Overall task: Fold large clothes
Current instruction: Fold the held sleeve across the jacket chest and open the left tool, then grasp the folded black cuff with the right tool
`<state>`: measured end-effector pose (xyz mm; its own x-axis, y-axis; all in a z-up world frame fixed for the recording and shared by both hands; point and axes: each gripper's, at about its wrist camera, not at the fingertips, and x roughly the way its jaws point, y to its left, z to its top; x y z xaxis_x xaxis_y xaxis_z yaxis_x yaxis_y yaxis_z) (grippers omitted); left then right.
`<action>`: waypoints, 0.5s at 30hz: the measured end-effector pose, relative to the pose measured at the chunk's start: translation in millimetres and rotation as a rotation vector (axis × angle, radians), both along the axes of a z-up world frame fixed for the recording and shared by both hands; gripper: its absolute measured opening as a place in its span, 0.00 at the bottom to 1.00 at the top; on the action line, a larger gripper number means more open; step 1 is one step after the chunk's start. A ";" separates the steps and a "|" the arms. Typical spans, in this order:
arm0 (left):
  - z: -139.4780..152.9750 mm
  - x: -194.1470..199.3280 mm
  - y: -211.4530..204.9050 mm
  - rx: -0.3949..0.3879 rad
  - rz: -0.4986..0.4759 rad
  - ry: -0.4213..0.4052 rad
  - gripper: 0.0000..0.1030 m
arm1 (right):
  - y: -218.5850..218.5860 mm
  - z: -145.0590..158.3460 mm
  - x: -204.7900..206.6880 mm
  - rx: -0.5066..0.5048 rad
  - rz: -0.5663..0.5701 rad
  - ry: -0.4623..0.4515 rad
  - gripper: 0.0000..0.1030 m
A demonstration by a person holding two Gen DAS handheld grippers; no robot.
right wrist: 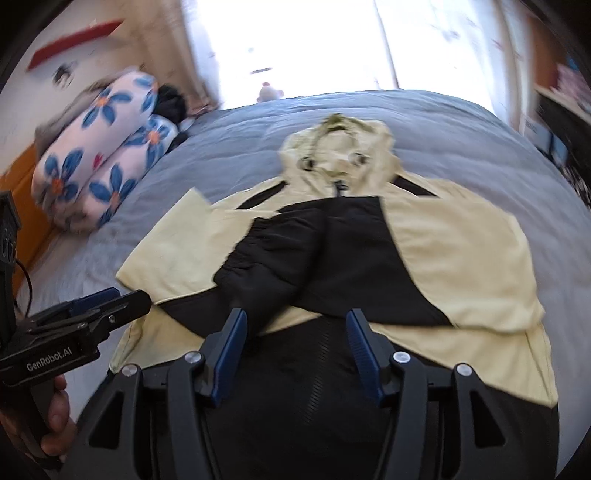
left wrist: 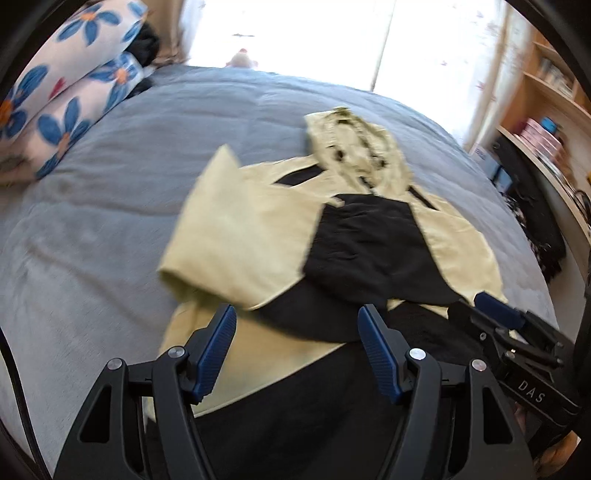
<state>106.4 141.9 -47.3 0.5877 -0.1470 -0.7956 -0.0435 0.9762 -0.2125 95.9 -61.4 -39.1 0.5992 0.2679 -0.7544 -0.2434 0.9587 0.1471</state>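
A grey bedspread (left wrist: 110,206) covers the bed that carries everything here. On it lies the jacket (right wrist: 454,258), pale yellow with black panels, spread flat with its hood (right wrist: 343,155) toward the bright window (left wrist: 288,33) behind the bed. Both sleeves are folded in across the jacket's chest; the black cuff of one lies over the middle.

Left of the jacket, at the bed's edge, two pillows (right wrist: 103,158) with blue flowers on white are stacked. A small pink toy (right wrist: 269,91) sits beyond the hood, at the far edge of the bed under the window. Right of the jacket, wooden shelves (left wrist: 550,88) hold books and boxes.

The left gripper (left wrist: 297,345) hovers over the jacket's lower hem, jaws standing wide with nothing between them. The right gripper (right wrist: 293,347) hangs above the same hem, jaws likewise wide and empty; in the left wrist view its body reads "DAS". In the right wrist view the left gripper's side reads "GenRobot.AI", with a hand (right wrist: 48,421) gripping its handle.
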 end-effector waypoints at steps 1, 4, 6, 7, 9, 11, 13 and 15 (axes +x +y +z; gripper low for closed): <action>-4.2 -0.2 8.0 -0.005 0.016 0.011 0.65 | 10.2 -2.9 3.0 -0.019 0.029 0.002 0.56; -15.7 -1.4 26.4 -0.022 0.048 0.040 0.65 | 36.8 -16.0 13.2 -0.072 0.094 0.025 0.56; -23.2 -1.6 33.5 -0.033 0.061 0.055 0.65 | 51.5 -26.2 20.2 -0.119 0.118 0.047 0.56; -26.1 -2.4 35.9 -0.039 0.065 0.059 0.65 | 59.7 -32.3 24.6 -0.143 0.135 0.050 0.56; -30.4 -2.8 39.9 -0.047 0.072 0.063 0.65 | 71.7 -43.3 31.9 -0.209 0.145 0.052 0.56; -33.1 -1.8 42.7 -0.056 0.077 0.062 0.65 | 82.6 -57.3 41.4 -0.293 0.146 0.055 0.56; -35.2 -0.4 44.1 -0.061 0.080 0.062 0.65 | 89.2 -68.8 49.5 -0.382 0.128 0.068 0.56; -35.6 0.3 44.8 -0.063 0.082 0.065 0.65 | 90.5 -72.7 54.7 -0.400 0.129 0.070 0.41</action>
